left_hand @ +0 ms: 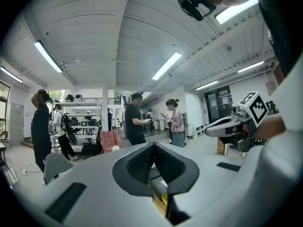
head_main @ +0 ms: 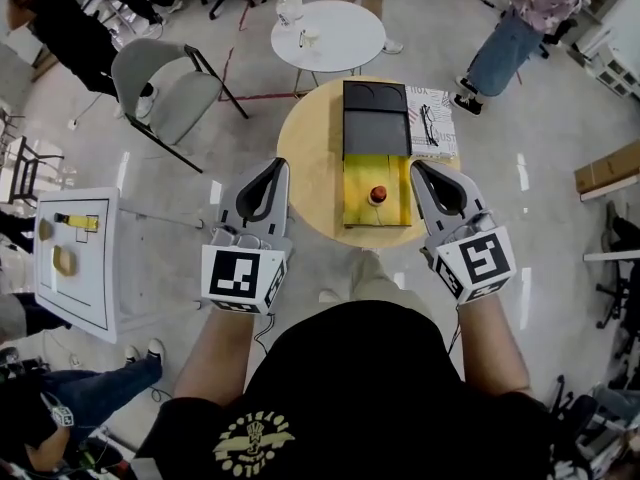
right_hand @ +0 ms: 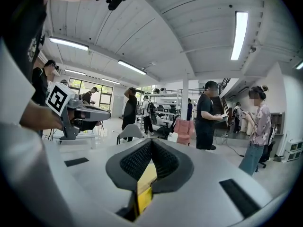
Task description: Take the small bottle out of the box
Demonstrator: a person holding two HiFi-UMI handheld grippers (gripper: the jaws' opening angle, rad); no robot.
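An open box lies on a round wooden table [head_main: 308, 158], its black lid [head_main: 375, 118] folded back and its yellow inside [head_main: 357, 196] facing up. A small bottle [head_main: 377, 194] with a red cap sits in the yellow part. My left gripper [head_main: 277, 165] hovers at the table's left edge, jaws together, with nothing in them. To the right of the box my right gripper [head_main: 418, 166] is also shut and empty. Yellow box [right_hand: 143, 195] shows below the closed jaws in the right gripper view. Neither gripper touches the box.
A printed sheet with spectacles [head_main: 431, 121] lies right of the lid. Beyond stand a white round table [head_main: 328, 33] with cups and a grey folding chair [head_main: 165, 93]. A white stand [head_main: 75, 258] with yellow items is at the left. Several people stand around.
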